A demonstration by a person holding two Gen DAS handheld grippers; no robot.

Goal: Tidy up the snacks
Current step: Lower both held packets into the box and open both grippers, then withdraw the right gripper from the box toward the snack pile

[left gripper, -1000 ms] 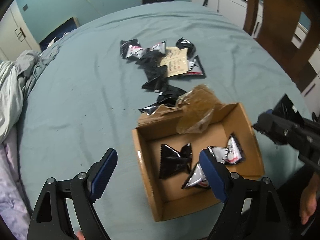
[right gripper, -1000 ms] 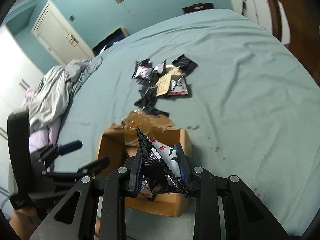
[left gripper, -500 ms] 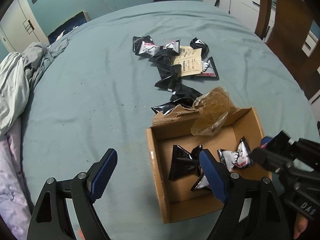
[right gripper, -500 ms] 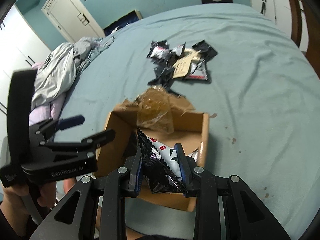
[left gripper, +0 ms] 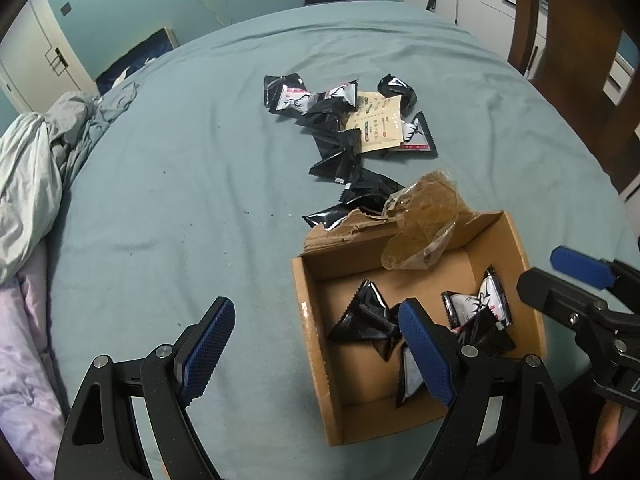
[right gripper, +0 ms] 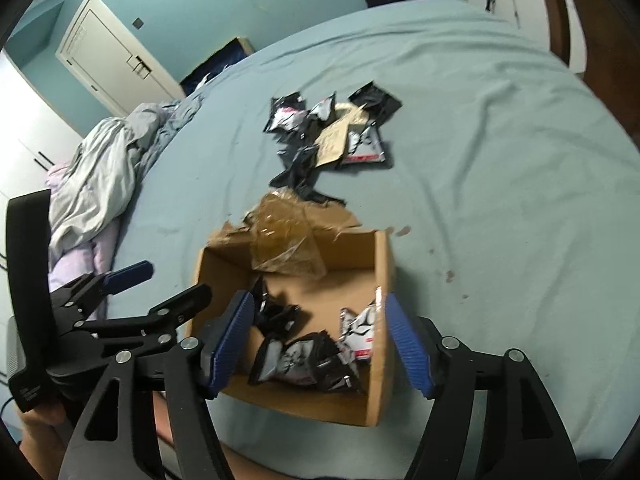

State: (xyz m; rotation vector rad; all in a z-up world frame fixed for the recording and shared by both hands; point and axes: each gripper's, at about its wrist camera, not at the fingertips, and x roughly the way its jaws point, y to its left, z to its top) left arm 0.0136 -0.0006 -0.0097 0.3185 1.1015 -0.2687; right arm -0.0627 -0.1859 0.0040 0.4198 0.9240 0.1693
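Now both grippers hang over the cardboard box (right gripper: 382, 264), which sits on the teal bed sheet (right gripper: 500, 160). Seen from the right wrist camera, the right gripper (right gripper: 320, 344) has its blue pads spread wide with nothing between them, positioned above the near half of the box. Below it, inside the box, lie several black and white snack packets (right gripper: 304, 360), bunched toward the 6 o'clock wall, one white-faced packet (right gripper: 358, 330) leaning near the 3 o'clock wall. A crumpled piece of brown tape film (right gripper: 286, 236) droops over the torn flap at the box's 12 o'clock edge.

From the left wrist camera, the left gripper (left gripper: 316, 344) is likewise spread apart and empty, its right pad over the box's interior and its left pad over bare sheet at about 9 o'clock from the box (left gripper: 312, 320). The loose pile of snack packets (left gripper: 340, 120) lies on the sheet beyond the box at 12 o'clock, with a beige sachet (left gripper: 378, 128) among them. Rumpled bedding (left gripper: 36, 168) sits at the 9 o'clock edge.
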